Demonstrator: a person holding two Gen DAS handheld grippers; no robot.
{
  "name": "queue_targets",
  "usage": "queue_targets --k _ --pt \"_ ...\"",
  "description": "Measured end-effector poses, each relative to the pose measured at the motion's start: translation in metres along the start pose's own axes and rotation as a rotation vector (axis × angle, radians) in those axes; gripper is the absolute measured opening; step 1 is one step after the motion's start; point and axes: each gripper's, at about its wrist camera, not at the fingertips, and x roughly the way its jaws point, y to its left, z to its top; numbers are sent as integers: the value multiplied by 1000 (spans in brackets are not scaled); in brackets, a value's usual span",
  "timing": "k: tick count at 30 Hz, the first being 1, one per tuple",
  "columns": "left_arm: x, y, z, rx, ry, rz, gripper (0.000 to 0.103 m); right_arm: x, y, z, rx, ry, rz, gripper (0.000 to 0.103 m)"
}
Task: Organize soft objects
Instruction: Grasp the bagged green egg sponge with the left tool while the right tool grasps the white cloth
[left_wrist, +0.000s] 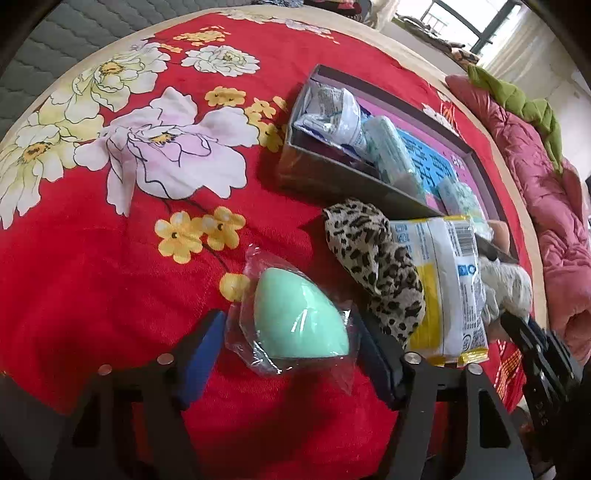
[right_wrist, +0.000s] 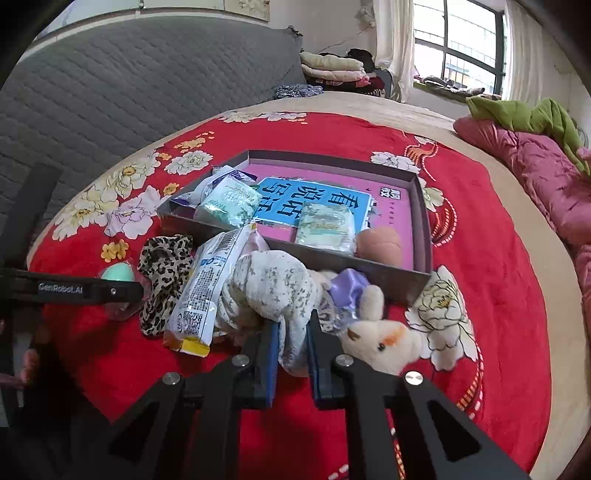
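We've got both wrist cams angled down at the red floral bedspread (left_wrist: 92, 277), up close. Ours on the left sits nearer; the right one looks farther ahead. Both share the box (right_wrist: 421, 206) and leopard cloth (left_wrist: 373, 254).

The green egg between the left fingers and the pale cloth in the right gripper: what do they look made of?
Green egg: seemingly matte foam sponge, sealed in a glossy, crinkled clear plastic wrapper that catches glare. Pale cloth: apparently thin woven or knit fabric, matte, with small grey speckles; it bunches in soft folds where the right gripper pinches it.
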Motion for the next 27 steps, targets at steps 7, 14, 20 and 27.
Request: queue_targets --k 7,14,20,27 --pt "-2 2 0 20 -8 0 55 -10 -9 0 46 -10 7 13" --pt "-8 -2 -4 55 -29 -10 52 -17 -13 2 83 -30 37 13" --pt "-16 -7 -6 80 -44 -27 51 -25 -17 3 90 -59 28 13" --pt "-30 -8 -7 90 -79 -28 51 -32 -20 7 104 -97 19 13"
